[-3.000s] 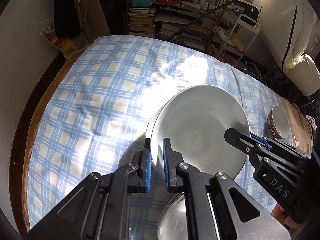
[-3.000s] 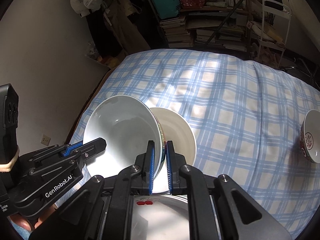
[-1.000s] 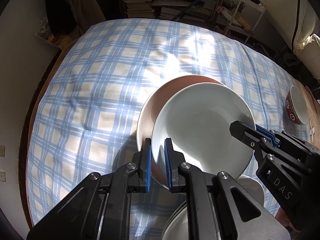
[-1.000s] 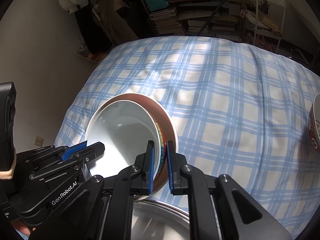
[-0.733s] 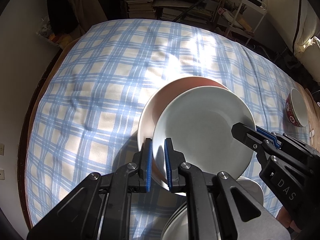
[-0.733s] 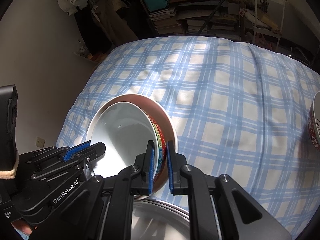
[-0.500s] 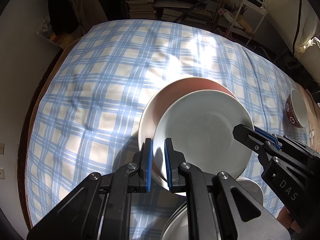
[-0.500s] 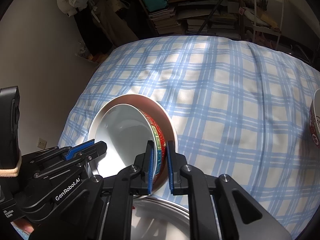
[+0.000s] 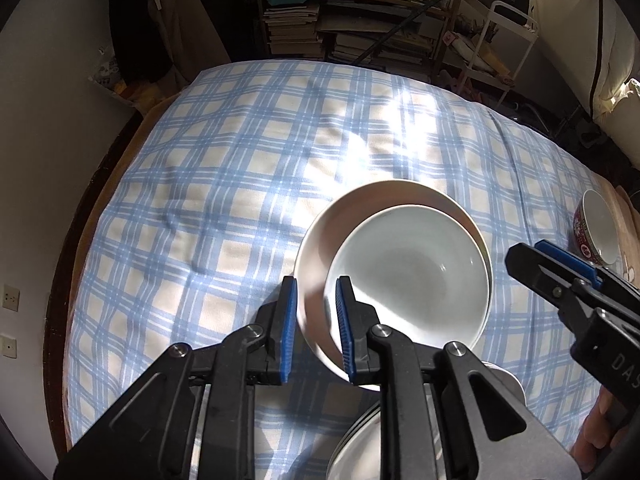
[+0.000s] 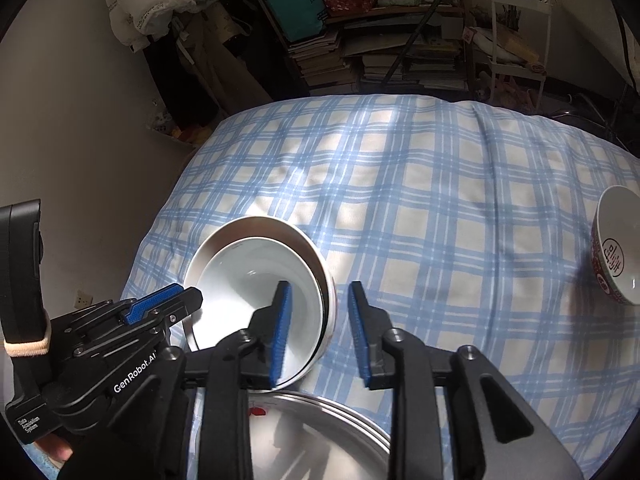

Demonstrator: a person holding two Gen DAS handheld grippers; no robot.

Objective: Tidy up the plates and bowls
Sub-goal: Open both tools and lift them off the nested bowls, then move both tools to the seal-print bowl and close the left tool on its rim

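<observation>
A large white bowl (image 9: 416, 276) sits nested inside a wider cream bowl (image 9: 360, 208) on the blue checked cloth; the pair also shows in the right wrist view (image 10: 260, 280). My left gripper (image 9: 316, 320) is open, its jaws straddling the near-left rims. My right gripper (image 10: 320, 328) is open, one pad (image 10: 280, 332) inside the white bowl, the other (image 10: 360, 332) outside the rims. A red-patterned bowl (image 10: 618, 244) sits at the far right of the cloth and also shows in the left wrist view (image 9: 596, 232).
A stack of metal plates (image 10: 312, 436) lies at the near edge below both grippers, also in the left wrist view (image 9: 360, 448). Bookshelves (image 10: 380, 52) and a white rack (image 9: 504, 40) stand behind the table. A wall (image 10: 80, 140) is close on the left.
Both grippers held the white bowl, lowered it into the cream bowl, then opened and let go. The bowl now rests nested and level.
</observation>
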